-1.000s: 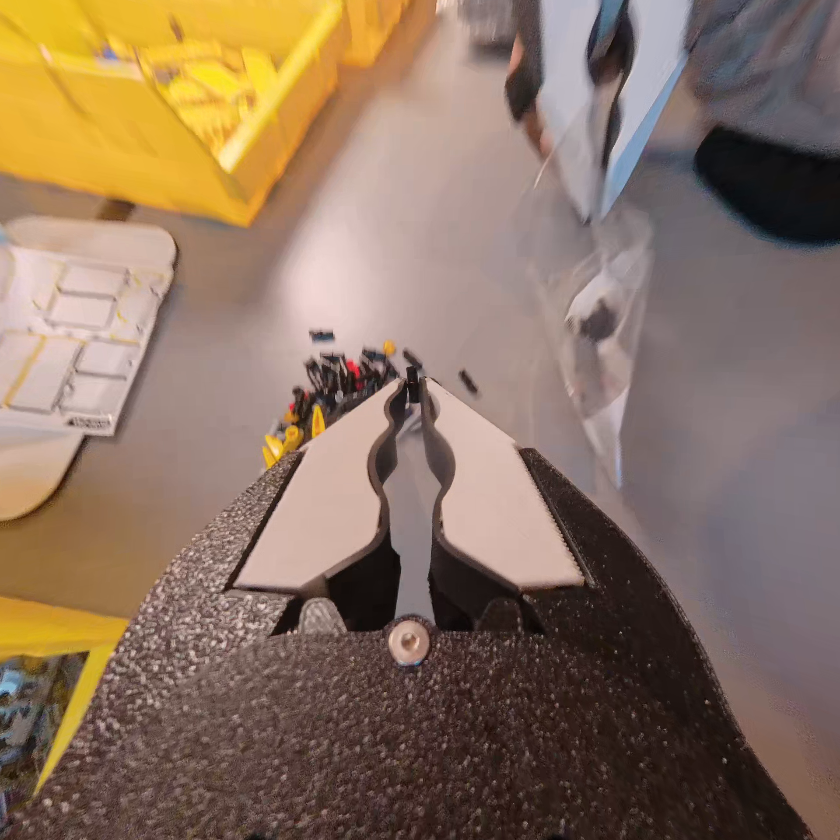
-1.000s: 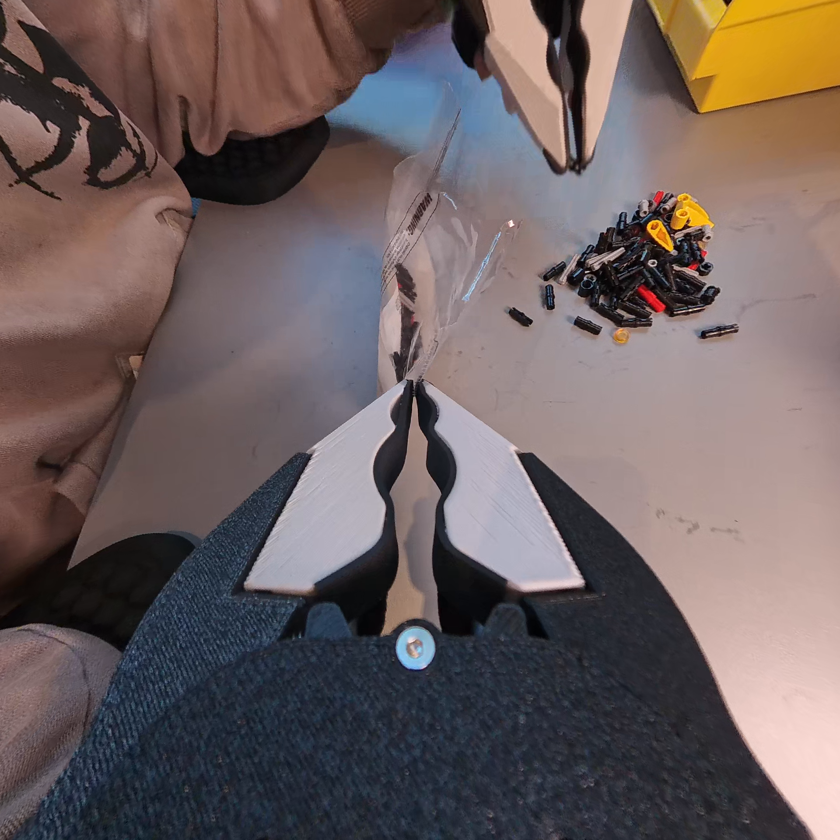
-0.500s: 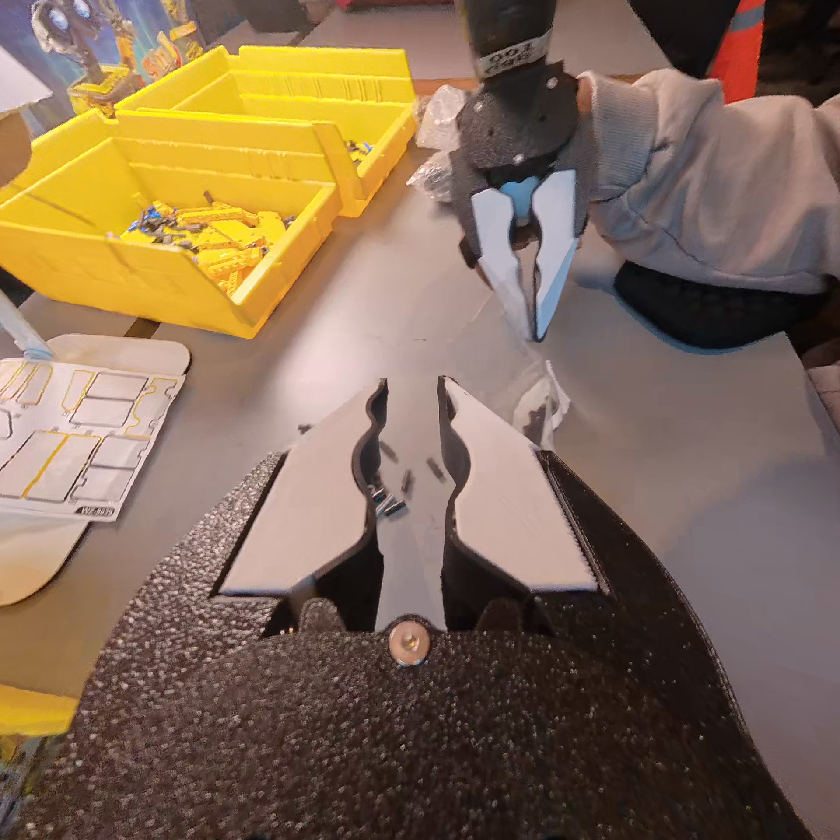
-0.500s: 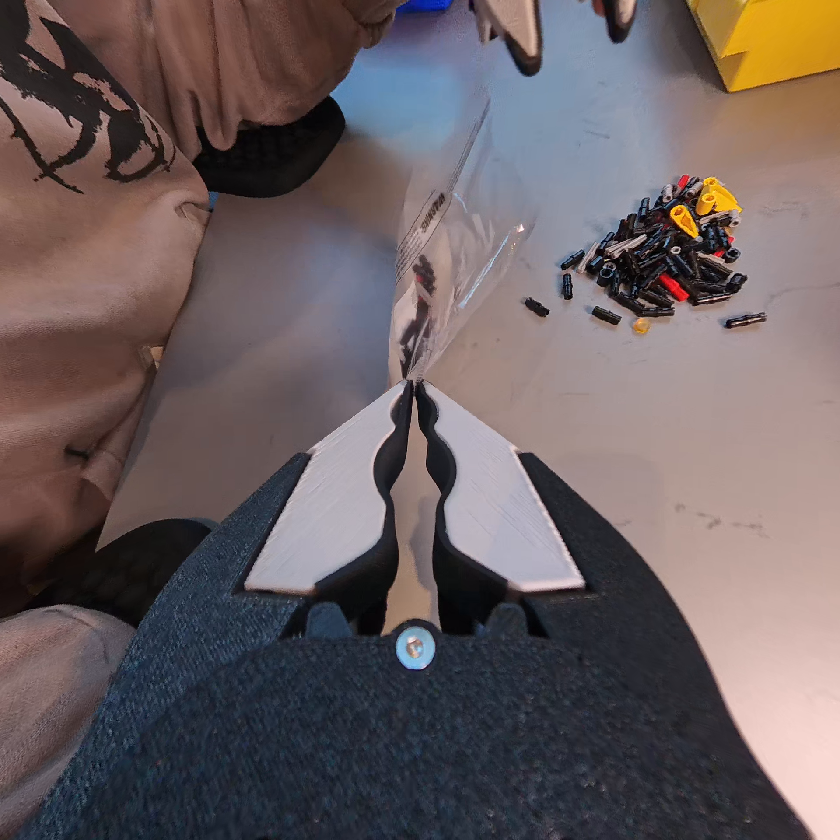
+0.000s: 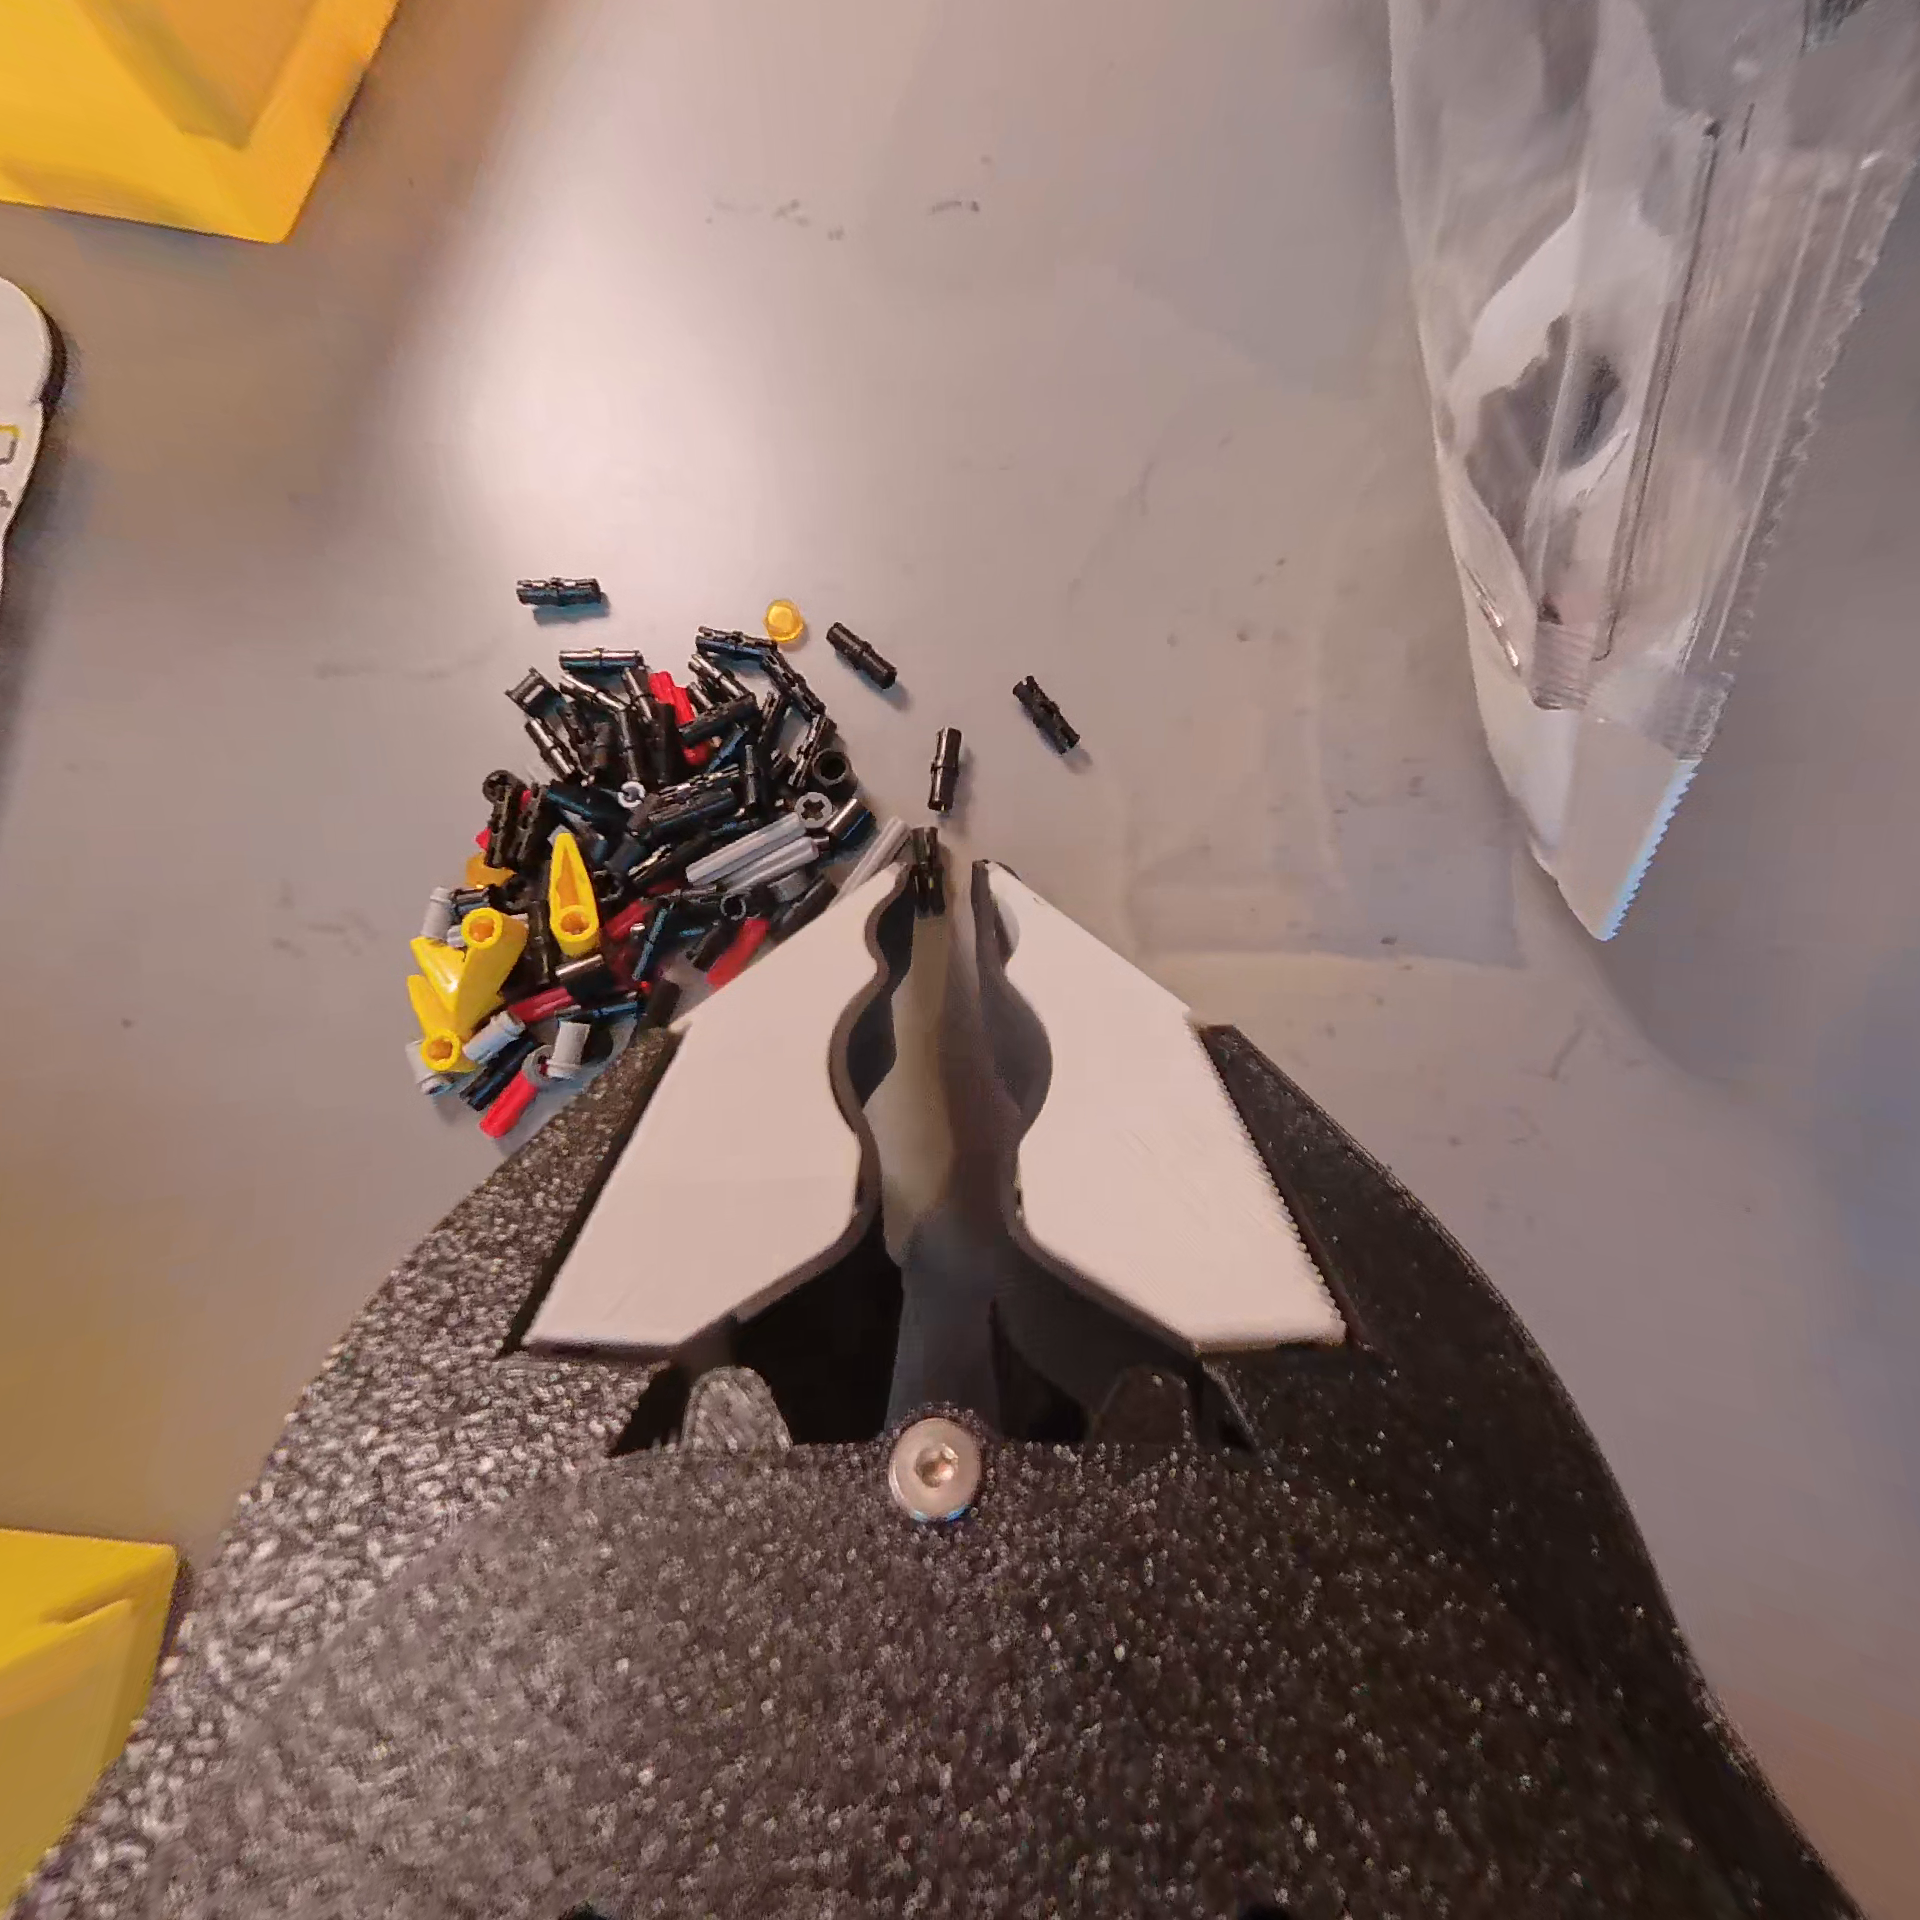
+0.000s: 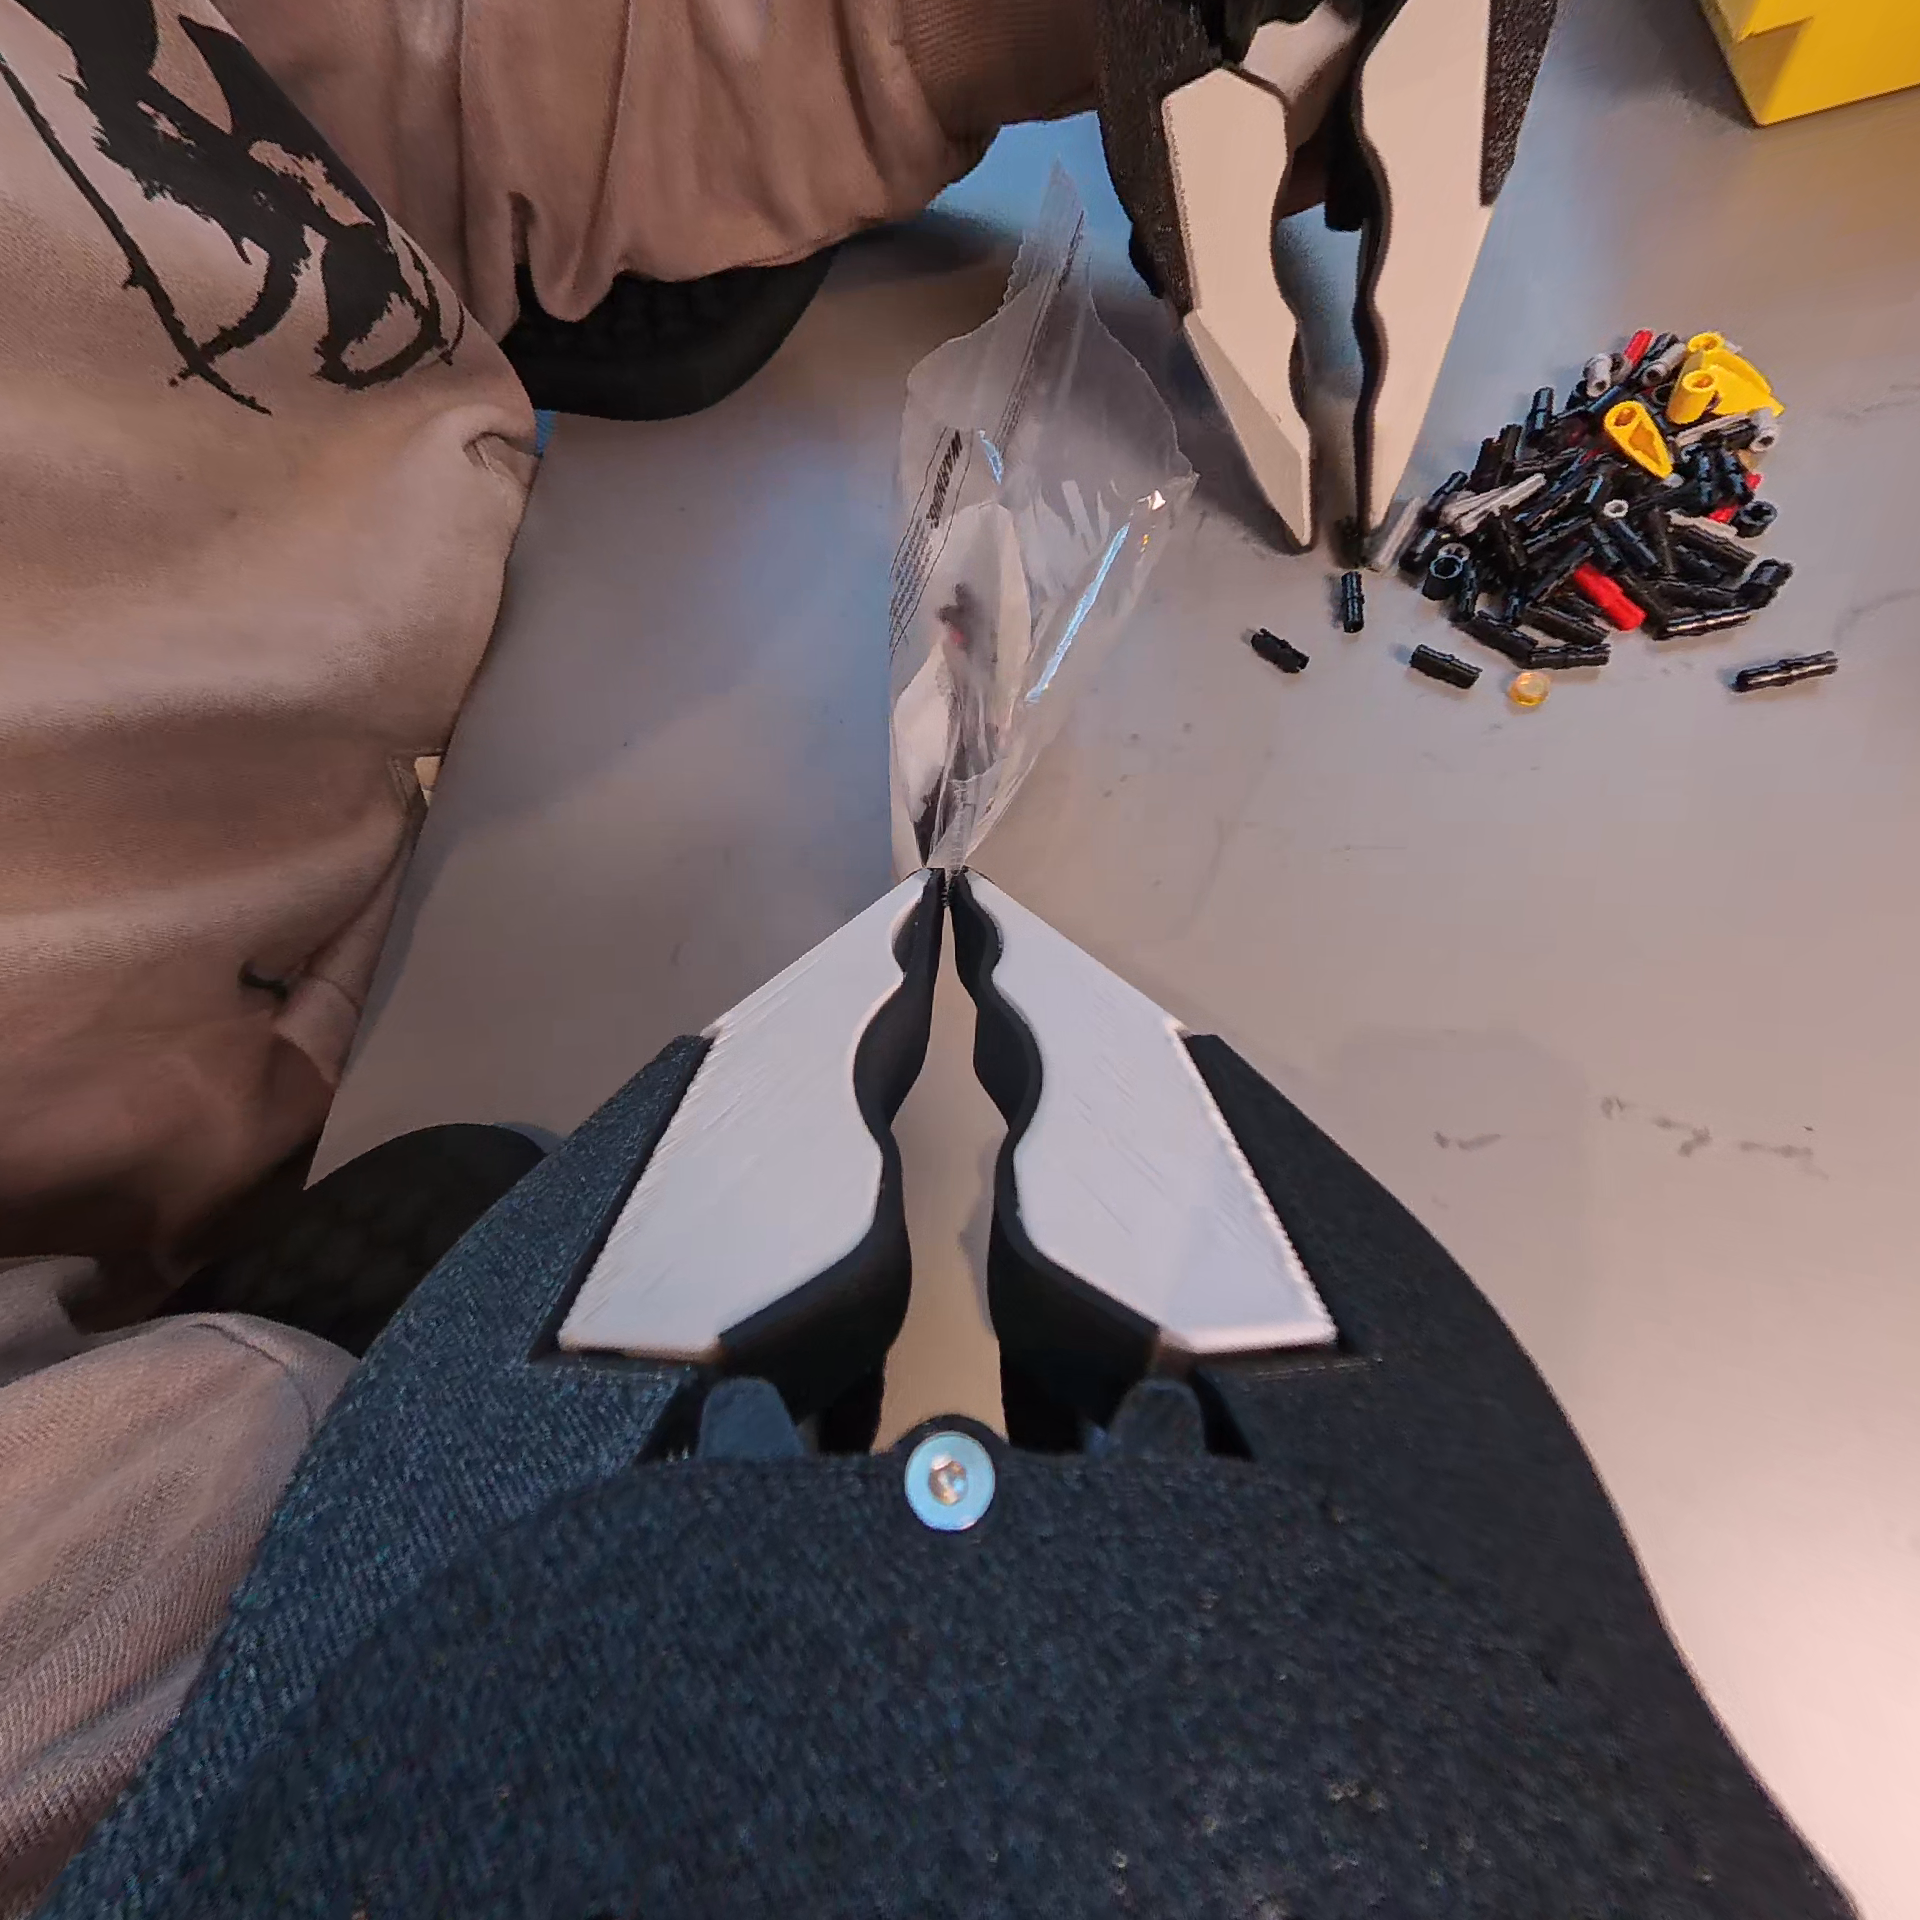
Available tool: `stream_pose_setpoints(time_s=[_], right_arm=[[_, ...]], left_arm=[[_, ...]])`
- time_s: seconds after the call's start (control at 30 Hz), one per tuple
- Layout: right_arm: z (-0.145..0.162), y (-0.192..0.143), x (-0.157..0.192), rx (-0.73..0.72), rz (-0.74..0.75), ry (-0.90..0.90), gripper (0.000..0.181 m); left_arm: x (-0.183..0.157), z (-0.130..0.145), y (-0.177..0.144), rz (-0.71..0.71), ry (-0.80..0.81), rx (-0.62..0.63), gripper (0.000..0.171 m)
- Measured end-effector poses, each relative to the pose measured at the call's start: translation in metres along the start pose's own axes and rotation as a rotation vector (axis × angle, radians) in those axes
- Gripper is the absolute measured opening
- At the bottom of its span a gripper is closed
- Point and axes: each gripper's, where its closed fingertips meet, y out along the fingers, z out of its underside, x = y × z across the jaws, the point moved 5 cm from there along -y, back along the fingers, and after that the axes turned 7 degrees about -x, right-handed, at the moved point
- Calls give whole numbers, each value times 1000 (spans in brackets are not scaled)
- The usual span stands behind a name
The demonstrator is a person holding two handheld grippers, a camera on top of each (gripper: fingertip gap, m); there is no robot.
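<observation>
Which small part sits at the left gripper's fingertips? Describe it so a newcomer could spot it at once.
Find the pile of small plastic pieces on the grey table. At its right edge, the left gripper has its tips around one black pin. Unlike the loose pins lying apart nearby, it rests against the left finger.

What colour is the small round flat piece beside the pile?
Translucent orange round piece; the right wrist view shows it best.

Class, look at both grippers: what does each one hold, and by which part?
The right gripper pinches the clear plastic bag by its edge. The left gripper has a small black pin at its tips; a firm hold cannot be told.
</observation>
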Motion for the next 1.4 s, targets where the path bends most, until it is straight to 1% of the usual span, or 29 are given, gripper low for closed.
stream_pose_setpoints(time_s=[0.27, 0.33, 0.37, 0.4, 0.47, 0.5, 0.53, 0.6, 0.67, 0.73, 0.87, 0.93, 0.97, 1.0, 1.07, 1.17, 1.2, 1.3, 1.33, 1.37, 1.4], right_arm=[[-1, 3, -1, 2, 6, -5, 0], [-1, 3, -1, 4, 9, -10, 1], [-1, 3, -1, 5, 11, -13, 1], [-2, 3, -1, 4, 12, -16, 0], [-3, 5, 0, 1, 12, -25, 1], [-4, 7, 0, -1, 11, -29, 1], [-5, 9, 0, -2, 7, -32, 0], [-6, 12, 1, 1, -1, -37, 0], [-6, 13, 1, 4, 0, -39, 1], [-5, 12, 1, 6, 5, -41, 0], [-7, 9, 1, 0, 18, -49, 0], [-8, 8, 0, -9, 28, -56, 0], [-10, 8, 0, -17, 34, -62, 0], [-11, 7, -1, -25, 40, -70, 0], [-15, 7, -2, -42, 53, -89, 0], [-19, 8, -1, -68, 55, -107, 0], [-21, 10, -1, -74, 53, -112, 0], [-24, 15, -1, -105, 33, -121, 1], [-28, 15, -1, -146, 26, -120, 7], [-35, 14, -2, -221, 13, -110, 19], [-45, 10, -4, -315, -5, -89, 25]], left_arm=[[0, -1, 0, 11, -2, 16, 3], [0, -7, -6, 12, -10, -22, 3], [1, -16, -13, 3, -18, -73, 3], [1, -30, -23, 0, -28, -151, 3], [-5, -65, -44, 17, -33, -329, 3], [-12, -80, -51, 40, -19, -389, 3], [-21, -90, -53, 74, 0, -417, 3], [-34, -98, -46, 108, 35, -393, 4], [-41, -95, -37, 125, 54, -344, 5], [-40, -94, -35, 134, 33, -349, 14], [-38, -98, -55, 175, -55, -433, 35], [-42, -90, -62, 195, -97, -411, 48], [-44, -83, -61, 192, -112, -377, 50], [-46, -74, -58, 179, -116, -339, 48], [-50, -59, -50, 135, -113, -271, 32], [-60, -48, -47, 100, -126, -270, 6], [-62, -47, -48, 74, -116, -277, 2], [-71, -45, -58, 29, -90, -291, 0], [-74, -44, -62, 22, -80, -306, 0], [-77, -43, -67, 20, -74, -326, 0], [-80, -42, -71, 21, -74, -348, 0]])
